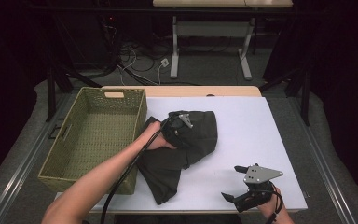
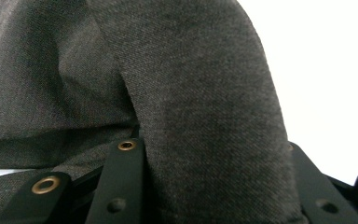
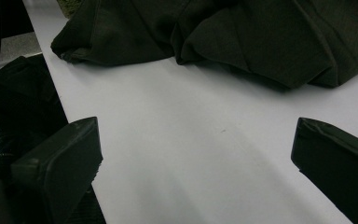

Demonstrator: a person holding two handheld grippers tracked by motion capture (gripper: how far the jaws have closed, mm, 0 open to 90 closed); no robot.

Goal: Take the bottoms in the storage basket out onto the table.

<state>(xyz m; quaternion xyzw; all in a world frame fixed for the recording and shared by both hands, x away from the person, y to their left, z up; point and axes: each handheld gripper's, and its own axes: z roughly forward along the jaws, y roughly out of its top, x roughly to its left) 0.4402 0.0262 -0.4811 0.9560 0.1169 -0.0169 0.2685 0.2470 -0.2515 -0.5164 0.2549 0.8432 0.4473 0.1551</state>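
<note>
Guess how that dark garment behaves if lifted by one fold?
Probably floppy: the garment lies in soft creases and humps between the left tool's jaws. Likely it drapes and trails. The woven cloth looks matte, so hardly slippery.

I stand at a white table (image 1: 242, 140) with a pale wooden edge along its far side. Beyond it the grey floor (image 1: 205, 65) carries a tangle of dark cables (image 1: 135, 58) and a white plug (image 1: 165, 62). A second desk (image 1: 214, 3) with white legs stands farther back. Black curtains (image 1: 340, 70) close in both sides, and the room around me is dim.
</note>
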